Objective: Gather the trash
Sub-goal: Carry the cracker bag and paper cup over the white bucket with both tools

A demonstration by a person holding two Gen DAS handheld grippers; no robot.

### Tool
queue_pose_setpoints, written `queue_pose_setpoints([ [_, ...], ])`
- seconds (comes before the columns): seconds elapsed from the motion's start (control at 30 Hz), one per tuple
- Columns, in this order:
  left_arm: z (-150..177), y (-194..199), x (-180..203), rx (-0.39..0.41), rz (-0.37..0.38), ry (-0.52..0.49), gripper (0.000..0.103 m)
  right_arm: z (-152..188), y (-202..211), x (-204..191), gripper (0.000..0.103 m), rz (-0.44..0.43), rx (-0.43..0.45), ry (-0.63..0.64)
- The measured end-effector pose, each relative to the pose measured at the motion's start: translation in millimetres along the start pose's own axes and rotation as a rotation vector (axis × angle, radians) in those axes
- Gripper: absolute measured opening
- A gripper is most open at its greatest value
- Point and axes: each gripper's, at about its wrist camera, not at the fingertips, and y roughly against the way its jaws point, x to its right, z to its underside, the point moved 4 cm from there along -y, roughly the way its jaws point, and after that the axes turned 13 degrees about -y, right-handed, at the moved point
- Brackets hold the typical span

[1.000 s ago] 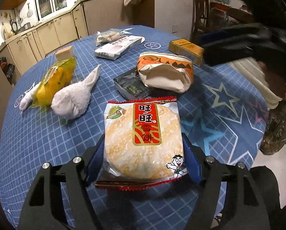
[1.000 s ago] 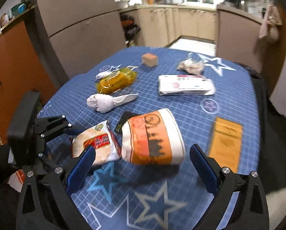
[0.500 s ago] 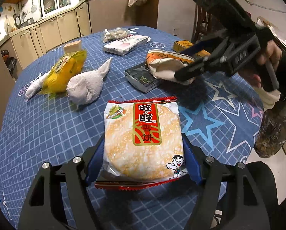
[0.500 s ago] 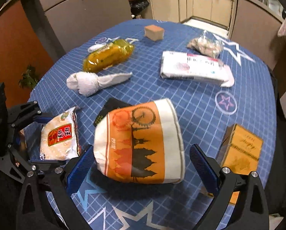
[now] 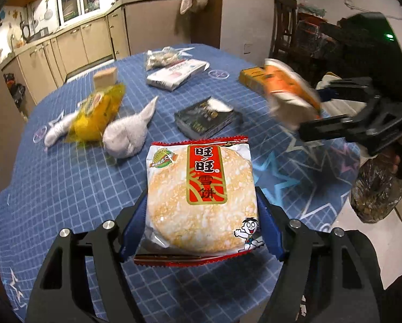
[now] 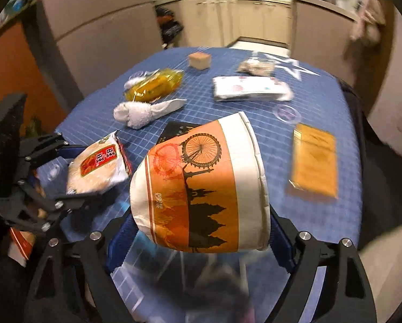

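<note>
Left gripper [image 5: 201,231] clamps cracker pack [image 5: 201,199] at 6 o'clock, lifted off table [image 5: 66,188]; right gripper [image 6: 198,231] closing on paper cup [image 6: 201,188], also at 6; it should squeeze gently, the cup crushes easily

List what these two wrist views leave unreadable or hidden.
- Left wrist view: paper cup in the right gripper is motion-blurred; its print is unreadable.
- Right wrist view: yellow box is smeared, label illegible.
- Right wrist view: black packet is mostly hidden behind the cup.
- Left wrist view: the rice cracker packet covers the left gripper pads' contact.
</note>
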Motion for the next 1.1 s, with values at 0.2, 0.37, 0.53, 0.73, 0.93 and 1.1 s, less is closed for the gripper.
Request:
queue_pose_setpoints([
  [0.2,-21.7,10.8,21.2,0.026,0.024,-0.06,0.07,29.6,74.7,32.7,0.086,0.014,0.067,-0.164],
  [0.37,-57.7,19.1,48.9,0.073,0.064,-0.127,0.07,53.8,135.7,62.9,0.086,0.046,0.145,-0.252],
  [0.53,-108.7,24.6,85.9,0.134,0.113,-0.212,0.07,73.1,190.3,109.4,0.086,0.144,0.209,-0.342],
  [0.73,-178.5,17.7,144.4,0.187,0.184,-0.326,0.07,87.5,235.5,176.4,0.086,0.286,0.222,-0.43],
  [0.93,-223.2,-5.9,197.6,0.182,0.251,-0.412,0.07,88.2,249.8,226.5,0.086,0.396,0.202,-0.471],
  [1.1,-248.9,-32.2,237.1,0.155,0.276,-0.476,0.07,92.6,245.8,256.7,0.086,0.44,0.156,-0.495],
])
